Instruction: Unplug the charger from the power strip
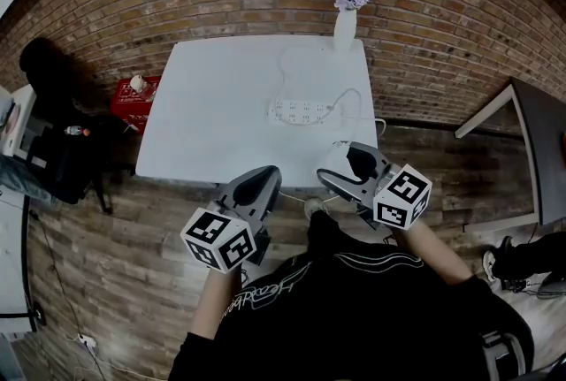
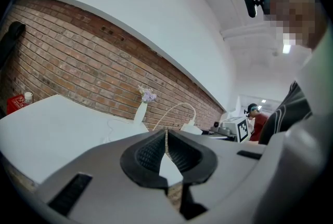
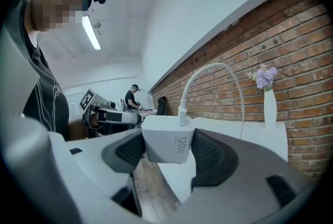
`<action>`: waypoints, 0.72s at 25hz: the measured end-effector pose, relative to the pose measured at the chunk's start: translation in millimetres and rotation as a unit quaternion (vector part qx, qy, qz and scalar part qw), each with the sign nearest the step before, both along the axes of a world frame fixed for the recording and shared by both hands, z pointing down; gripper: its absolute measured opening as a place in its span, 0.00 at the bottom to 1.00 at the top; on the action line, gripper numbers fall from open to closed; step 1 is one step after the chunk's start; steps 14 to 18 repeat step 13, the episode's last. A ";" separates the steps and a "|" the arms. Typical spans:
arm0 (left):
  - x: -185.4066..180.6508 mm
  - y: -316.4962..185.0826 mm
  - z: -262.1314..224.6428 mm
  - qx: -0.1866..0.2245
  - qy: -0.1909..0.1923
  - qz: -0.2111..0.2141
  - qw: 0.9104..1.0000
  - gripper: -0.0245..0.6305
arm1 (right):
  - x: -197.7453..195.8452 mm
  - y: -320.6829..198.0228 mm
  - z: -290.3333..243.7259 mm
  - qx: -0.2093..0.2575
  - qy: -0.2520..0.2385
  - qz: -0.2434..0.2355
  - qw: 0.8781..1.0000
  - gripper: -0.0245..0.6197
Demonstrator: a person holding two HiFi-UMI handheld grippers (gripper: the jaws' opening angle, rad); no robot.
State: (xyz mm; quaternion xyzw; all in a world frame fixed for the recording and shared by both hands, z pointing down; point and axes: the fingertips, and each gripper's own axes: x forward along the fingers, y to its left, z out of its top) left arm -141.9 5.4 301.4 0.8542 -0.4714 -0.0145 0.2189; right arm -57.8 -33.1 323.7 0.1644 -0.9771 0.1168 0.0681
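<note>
The white power strip [image 1: 301, 111] lies on the white table [image 1: 212, 132], right of its middle, with no charger plugged into it. My right gripper [image 1: 347, 160] hovers off the table's near edge, shut on a white charger block [image 3: 167, 140] marked 120W. The charger's white cable [image 3: 208, 75] arches up from the block and back toward the table. My left gripper [image 1: 263, 174] is beside it over the floor, shut with nothing between its pads [image 2: 151, 153]. In the left gripper view, the charger [image 2: 191, 128] and its looping cable show at the right.
A white vase [image 1: 345, 27] with purple flowers stands at the table's far edge against the brick wall. A red crate [image 1: 137, 101] and a black chair [image 1: 53, 140] stand left of the table. Another table [image 1: 531, 140] is at the right. A person [image 3: 134, 97] works far behind.
</note>
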 end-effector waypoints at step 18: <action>-3.9 11.6 5.5 -0.005 0.006 -0.011 1.000 0.06 | -1.1 10.8 4.2 0.002 0.008 -0.008 1.000 0.42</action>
